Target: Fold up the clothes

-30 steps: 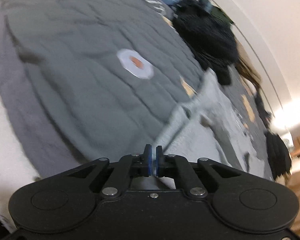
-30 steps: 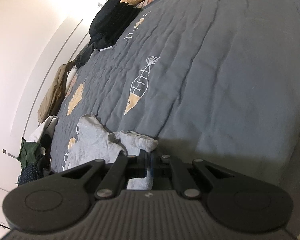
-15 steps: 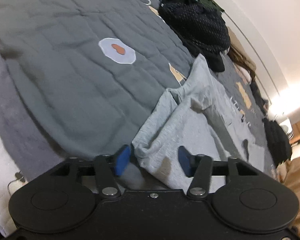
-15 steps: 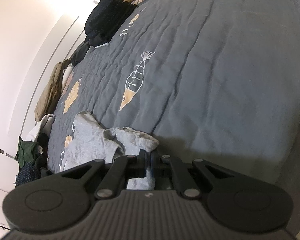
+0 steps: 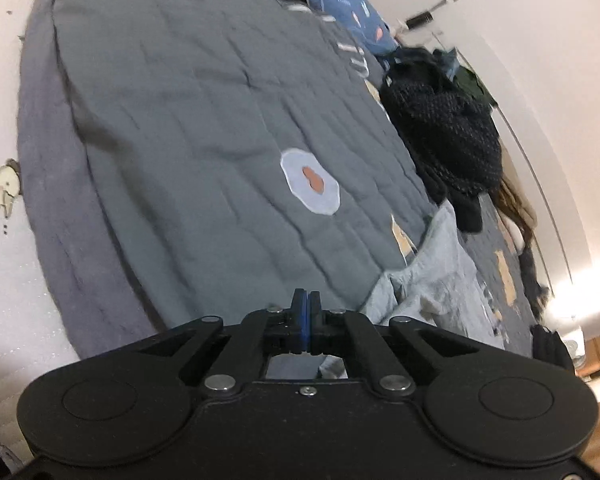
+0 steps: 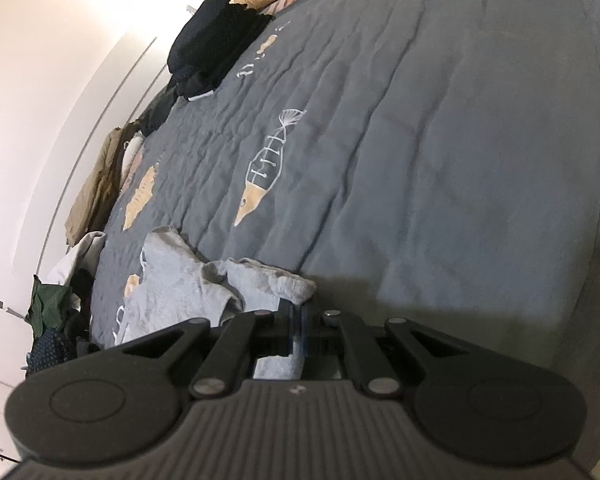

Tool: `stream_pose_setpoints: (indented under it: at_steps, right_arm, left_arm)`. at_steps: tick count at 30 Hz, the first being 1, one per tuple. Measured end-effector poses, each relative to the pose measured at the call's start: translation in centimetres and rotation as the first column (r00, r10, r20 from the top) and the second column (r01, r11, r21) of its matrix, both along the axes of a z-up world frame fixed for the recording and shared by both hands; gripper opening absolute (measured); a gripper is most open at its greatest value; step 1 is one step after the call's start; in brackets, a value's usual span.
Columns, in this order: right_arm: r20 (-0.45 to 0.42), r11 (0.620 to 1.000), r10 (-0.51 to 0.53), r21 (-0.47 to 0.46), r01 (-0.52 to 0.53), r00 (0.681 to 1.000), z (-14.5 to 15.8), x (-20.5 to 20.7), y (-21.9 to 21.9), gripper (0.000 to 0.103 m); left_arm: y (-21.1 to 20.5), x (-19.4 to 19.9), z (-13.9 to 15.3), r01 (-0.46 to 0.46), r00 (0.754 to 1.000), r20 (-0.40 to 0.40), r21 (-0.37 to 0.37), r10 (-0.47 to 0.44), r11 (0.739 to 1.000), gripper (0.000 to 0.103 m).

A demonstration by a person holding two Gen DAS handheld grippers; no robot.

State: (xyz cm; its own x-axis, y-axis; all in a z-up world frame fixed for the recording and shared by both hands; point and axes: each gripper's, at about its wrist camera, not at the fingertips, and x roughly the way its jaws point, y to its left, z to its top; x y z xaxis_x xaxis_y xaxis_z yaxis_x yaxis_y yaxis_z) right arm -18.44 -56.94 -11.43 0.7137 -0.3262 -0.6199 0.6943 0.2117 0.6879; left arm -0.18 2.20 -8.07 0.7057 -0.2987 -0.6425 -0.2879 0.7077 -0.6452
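Grey garment (image 5: 432,292) lies crumpled on grey quilt (image 5: 188,132), lower right of left wrist view, lower left of right wrist view. Left gripper (image 5: 306,300) closed, blue pads together; whether cloth is pinched cannot tell. Right gripper (image 6: 294,312) closed, grey cloth showing just behind its pads. Black clothes pile (image 5: 444,136) at upper right.
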Motion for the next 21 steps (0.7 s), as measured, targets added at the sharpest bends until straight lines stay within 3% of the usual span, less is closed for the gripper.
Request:
stream_pose_setpoints:
  at_steps: [2, 4, 8, 12, 14, 16, 21]
  right_arm:
    - [-0.001, 1.0, 0.001, 0.006, -0.001, 1.0, 0.0, 0.0, 0.0, 0.003]
    - [0.0, 1.0, 0.006, 0.003, -0.006, 1.0, 0.1, 0.0, 0.1, 0.003]
    - [-0.004, 1.0, 0.012, 0.005, -0.012, 1.0, 0.1, 0.1, 0.1, 0.004]
    - [-0.012, 1.0, 0.017, 0.005, -0.017, 1.0, 0.0, 0.1, 0.1, 0.005]
    - [-0.014, 1.0, 0.018, 0.002, -0.018, 1.0, 0.1, 0.2, 0.1, 0.005]
    - [-0.016, 1.0, 0.018, -0.002, -0.018, 1.0, 0.2, 0.2, 0.1, 0.005]
    - [-0.025, 1.0, 0.021, -0.011, -0.021, 0.999, 0.2, 0.4, 0.2, 0.006]
  left_arm:
    - [-1.4, 0.1, 1.0, 0.074, 0.997, 0.03, 0.078, -0.076, 0.994, 0.0]
    - [-3.0, 0.2, 2.3, 0.145, 0.985, 0.066, 0.185, -0.159, 0.972, 0.002]
    - [-6.5, 0.3, 4.5, 0.236, 0.942, 0.125, 0.42, -0.313, 0.876, 0.004]
    - [-8.7, 1.4, 4.2, 0.318, 0.906, 0.087, 0.503, -0.413, 0.804, 0.007]
    - [-9.7, 1.7, 3.8, 0.351, 0.89, 0.06, 0.543, -0.452, 0.763, 0.022]
    - [-10.4, 1.8, 3.4, 0.378, 0.872, 0.048, 0.567, -0.487, 0.732, 0.029]
    - [-11.1, 3.1, 2.7, 0.41, 0.852, 0.013, 0.606, -0.524, 0.681, 0.028]
